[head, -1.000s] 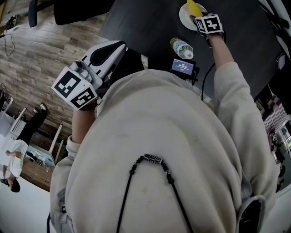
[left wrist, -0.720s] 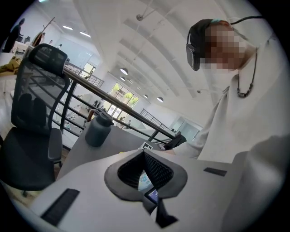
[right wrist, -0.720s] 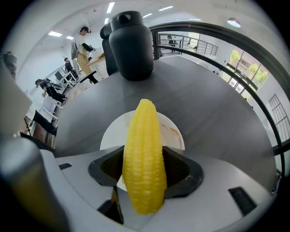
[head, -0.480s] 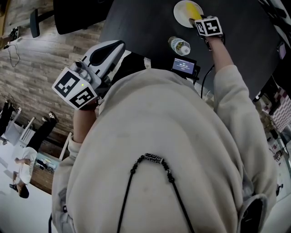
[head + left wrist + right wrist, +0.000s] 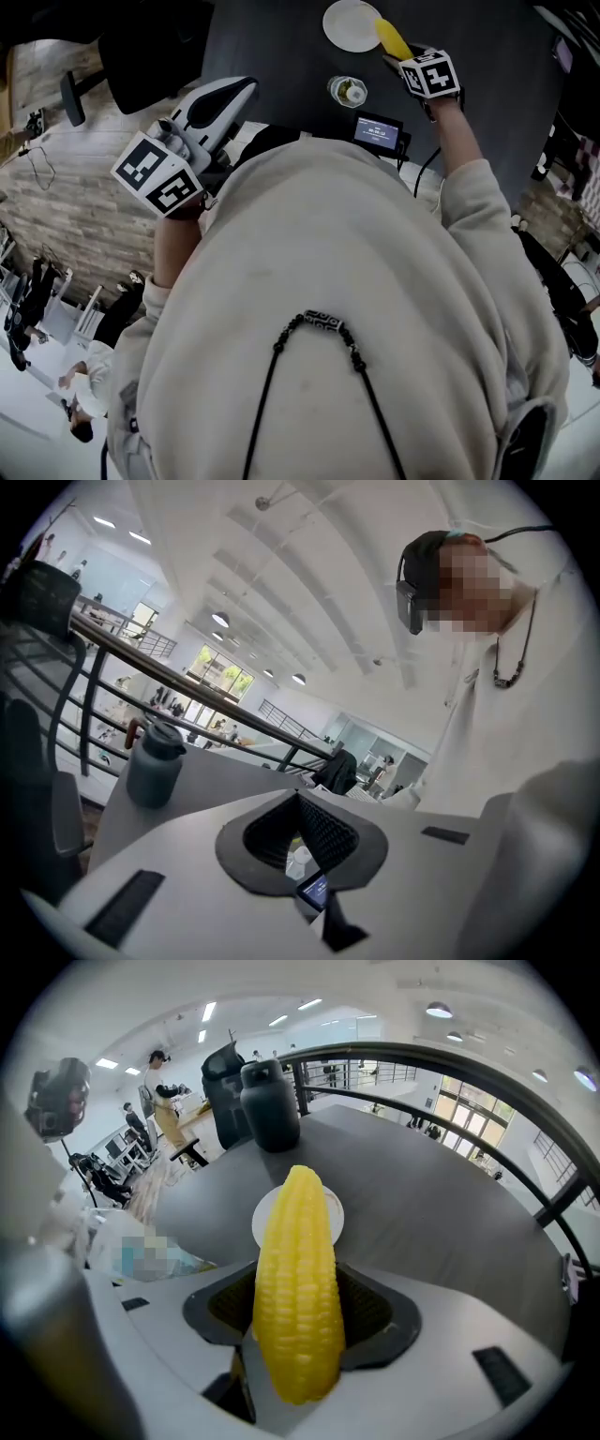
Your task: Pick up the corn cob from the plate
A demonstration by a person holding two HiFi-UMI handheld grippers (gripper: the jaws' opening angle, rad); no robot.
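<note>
1. Pads (image 5: pixel 361 1312) of the right gripper (image 5: pixel 298 1312): held apart by the thickness of the corn cob (image 5: pixel 295 1279) and pressing on its two sides. The grip lies on the lower half of the cob. The tapered end points up the frame, away from the camera, and the blunt end hangs towards the lower edge.
2. Corn cob relative to the plate (image 5: pixel 335 1213): in the right gripper view the white plate shows small behind the cob's upper part, at the centre of the frame, with nothing else seen on it. In the head view the cob (image 5: pixel 392 37) sits at the top of the frame, just right of the plate (image 5: pixel 349 25), with only its tip reaching the plate's right rim. It appears to be lifted clear and touching only the pads.
3. Left gripper (image 5: pixel 298 803): its pads (image 5: pixel 325 833) meet at the tips with nothing between them. In the head view it (image 5: pixel 217 101) is at the upper left, well apart from the plate and the cob, and appears to take no part in the pick.
4. Progress: the grasp is made and the cob is off the plate, so the pick looks essentially complete. What is left, at most, is keeping the grip firm while the cob is carried clear.
5. Surroundings: a dark table (image 5: pixel 272 37) carries the plate, a water bottle (image 5: pixel 347 91) and a small screen (image 5: pixel 379 130) near its lower edge. A dark flask (image 5: pixel 270 1105) stands beyond the plate.
</note>
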